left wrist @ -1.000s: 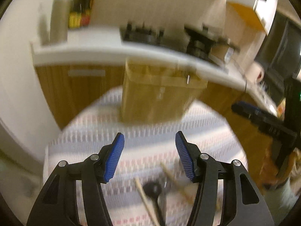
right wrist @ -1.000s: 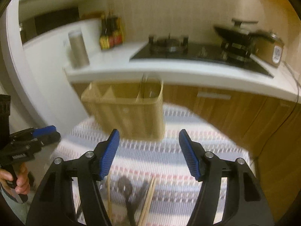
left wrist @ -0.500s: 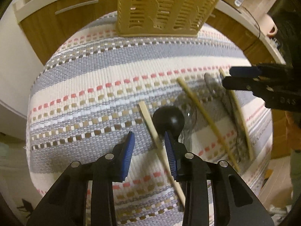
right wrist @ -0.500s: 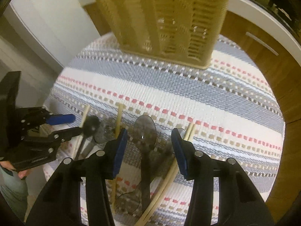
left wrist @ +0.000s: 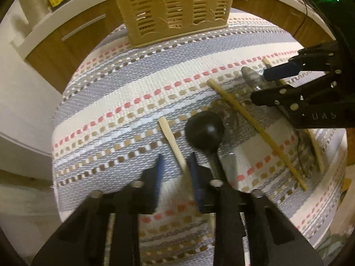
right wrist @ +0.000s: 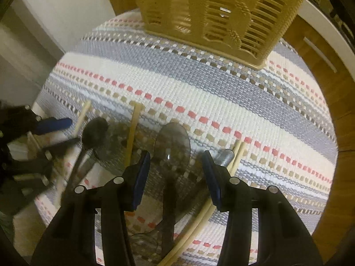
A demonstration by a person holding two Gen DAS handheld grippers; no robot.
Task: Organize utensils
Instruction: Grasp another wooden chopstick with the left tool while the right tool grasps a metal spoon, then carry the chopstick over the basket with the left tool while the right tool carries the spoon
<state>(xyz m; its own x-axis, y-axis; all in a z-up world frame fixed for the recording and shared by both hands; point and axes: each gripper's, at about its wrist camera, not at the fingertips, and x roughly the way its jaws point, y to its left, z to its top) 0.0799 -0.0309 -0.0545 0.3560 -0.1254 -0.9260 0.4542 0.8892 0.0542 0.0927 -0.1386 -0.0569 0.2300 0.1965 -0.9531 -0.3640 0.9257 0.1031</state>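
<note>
in the last second both hands came down from looking at the kitchen to pointing steeply at the striped cloth (left wrist: 124, 84) on the tabletop, so the utensils now fill the lower part of both views.

the left tongs (left wrist: 176, 166) have just been closing. their blue pads now stand on either side of the pale chopstick (left wrist: 172, 140) at the left of the group. the picture is blurred there, so it is hard to see if the pads already press it; i judge that they pinch it or nearly so. the black ladle (left wrist: 205, 132) lies just beside it, its handle touching or almost touching the right pad.

the right tongs (right wrist: 175, 177) narrowed a little and are now about half spread. the clear spoon (right wrist: 172, 141) lies between the pads, which do not touch it. a second chopstick (right wrist: 133, 133) is just to the left of them, and a pair of chopsticks (right wrist: 237, 153) just to the right.

the beige basket (left wrist: 175, 6) stands at the far side of the cloth, well apart from the utensils. no utensil is lifted yet.

this means that the reaching is over and the grasping begins: the left side seems ready to lift its chopstick, while the right must close more on the spoon.
</note>
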